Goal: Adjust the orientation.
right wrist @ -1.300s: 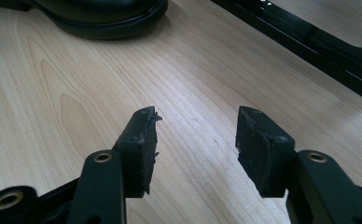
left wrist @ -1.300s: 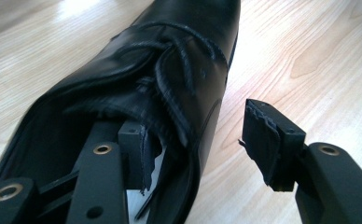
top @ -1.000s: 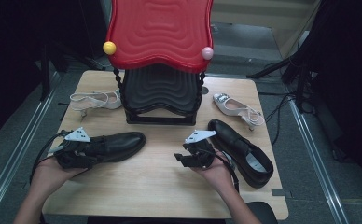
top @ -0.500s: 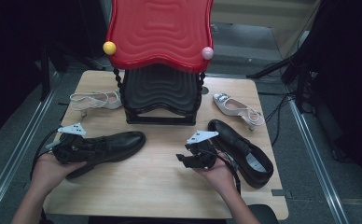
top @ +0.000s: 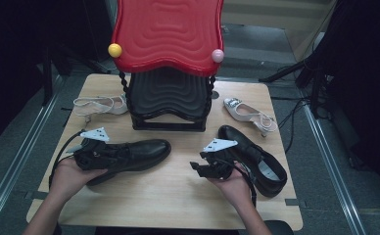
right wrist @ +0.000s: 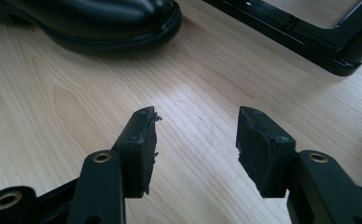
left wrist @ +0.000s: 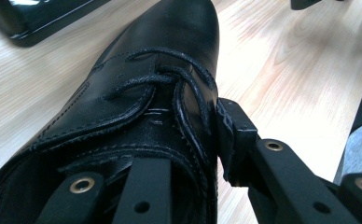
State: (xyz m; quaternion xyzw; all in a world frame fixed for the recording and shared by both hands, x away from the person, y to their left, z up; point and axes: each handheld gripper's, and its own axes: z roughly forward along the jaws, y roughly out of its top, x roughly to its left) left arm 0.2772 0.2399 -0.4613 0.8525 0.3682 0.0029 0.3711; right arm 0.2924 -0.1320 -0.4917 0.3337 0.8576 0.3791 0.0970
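Observation:
A black lace-up shoe lies at the front left of the wooden table, toe towards the middle. My left gripper has just been closing and is shut on this shoe at its opening, one jaw inside and the other against the outer side by the laces. A second black shoe lies at the right. My right gripper hovers just left of it, open, with only bare wood between its pads. The first shoe's toe is ahead of it.
A shoe rack with a red wavy top and a black lower shelf stands at the table's back centre. One white strappy heel lies left of the rack and another right of it. Cables trail from both grippers.
The left gripper's jaws have closed on the black shoe's opening. Gripper and shoe have then shifted a little to the right, towards the table's middle. The right gripper has stayed put.

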